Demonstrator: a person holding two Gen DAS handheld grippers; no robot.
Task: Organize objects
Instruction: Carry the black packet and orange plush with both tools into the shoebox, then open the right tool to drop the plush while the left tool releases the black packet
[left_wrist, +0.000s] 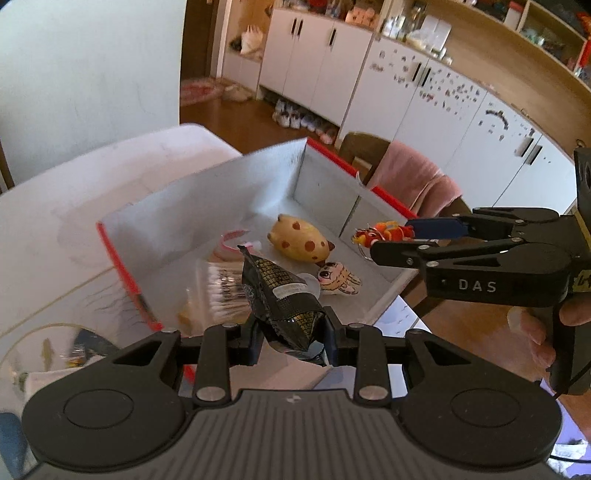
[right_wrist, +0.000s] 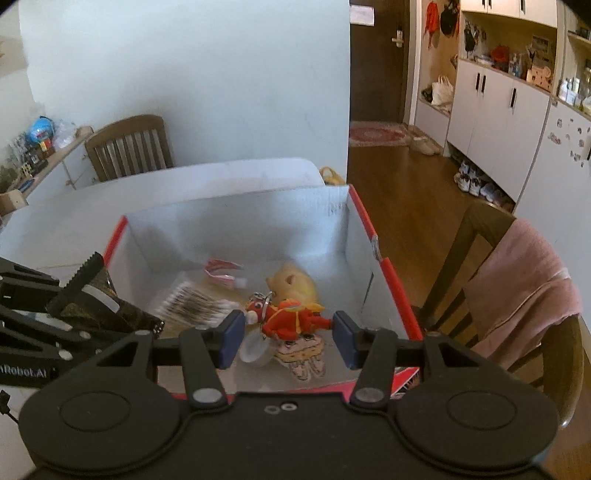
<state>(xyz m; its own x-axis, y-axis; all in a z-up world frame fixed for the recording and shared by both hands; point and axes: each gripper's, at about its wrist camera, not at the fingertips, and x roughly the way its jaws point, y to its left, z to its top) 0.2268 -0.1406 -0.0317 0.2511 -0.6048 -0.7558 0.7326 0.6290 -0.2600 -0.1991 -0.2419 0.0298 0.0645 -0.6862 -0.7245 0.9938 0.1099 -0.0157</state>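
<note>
A crinkled black foil snack packet (left_wrist: 282, 295) rides pinched by its lower end in the left gripper (left_wrist: 291, 338), jaws nearly together on the seam, the rest of the pouch standing up and forward over the near part of a white box with red edges (left_wrist: 122, 266). The packet looks light and limp, likely slick on its printed skin; the flat crimped seam already held seems the surest place to grip it, since the puffed body would probably squash or slide.

To that gripper's right, the right gripper (right_wrist: 289, 330) holds a small orange-red figure keychain (right_wrist: 291, 319) lengthwise between its blue pads (right_wrist: 232, 339), jaws about half apart and pressing on the toy's two ends, metal ring (right_wrist: 263, 297) at the left end. The toy appears light and rubbery, stiff enough for an end-to-end hold, though the ring may swing. It hangs above the box's near right corner.

Below both grippers, on the box floor, lie a yellow spotted toy animal (left_wrist: 299, 240), a flat cartoon tiger figure (left_wrist: 338, 282), a clear pack of cotton swabs (left_wrist: 221, 291) and a pink-and-white wrapper (left_wrist: 236, 240). The box sits on a pale table (left_wrist: 55, 206); beyond the right gripper a wooden chair draped with a pink cloth (right_wrist: 524, 291) stands beside the box.
</note>
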